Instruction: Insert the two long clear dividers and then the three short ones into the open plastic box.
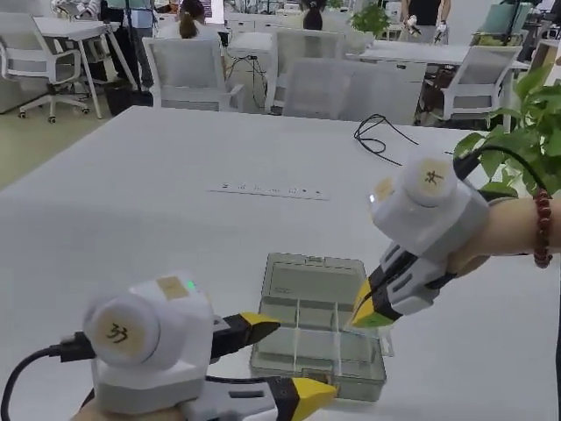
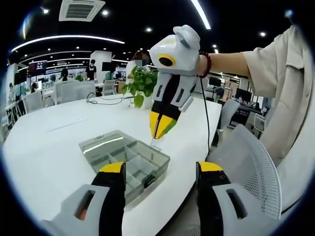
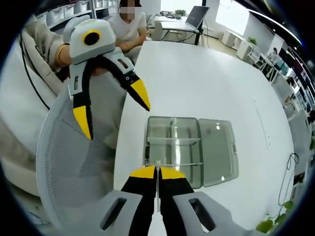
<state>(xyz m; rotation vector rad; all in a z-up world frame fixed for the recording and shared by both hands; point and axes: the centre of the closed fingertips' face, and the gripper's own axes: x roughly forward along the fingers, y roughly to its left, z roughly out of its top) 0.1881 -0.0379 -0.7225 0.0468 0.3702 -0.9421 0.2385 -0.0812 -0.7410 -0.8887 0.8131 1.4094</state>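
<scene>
While the left gripper point(image 1: 294, 358) holds its jaws apart at the near left of the box point(image 1: 311, 281) on the worktop point(image 1: 175, 219), the right gripper point(image 1: 366, 317), jaws clamped on a clear divider point(image 3: 158, 163) hanging edge-down, stands just above the box's right end, its slot judged directly below.

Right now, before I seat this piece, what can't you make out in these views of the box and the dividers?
Thin clear divider in the shut right claw: a sliver seen edge-on, right gripper view; long or short, unclear.
Open clear plastic box: divider count unsure, clear on clear; head view, right claw covers its right side, open left claw its left corner.
Pale strip far on the white table: too small, head view.
</scene>
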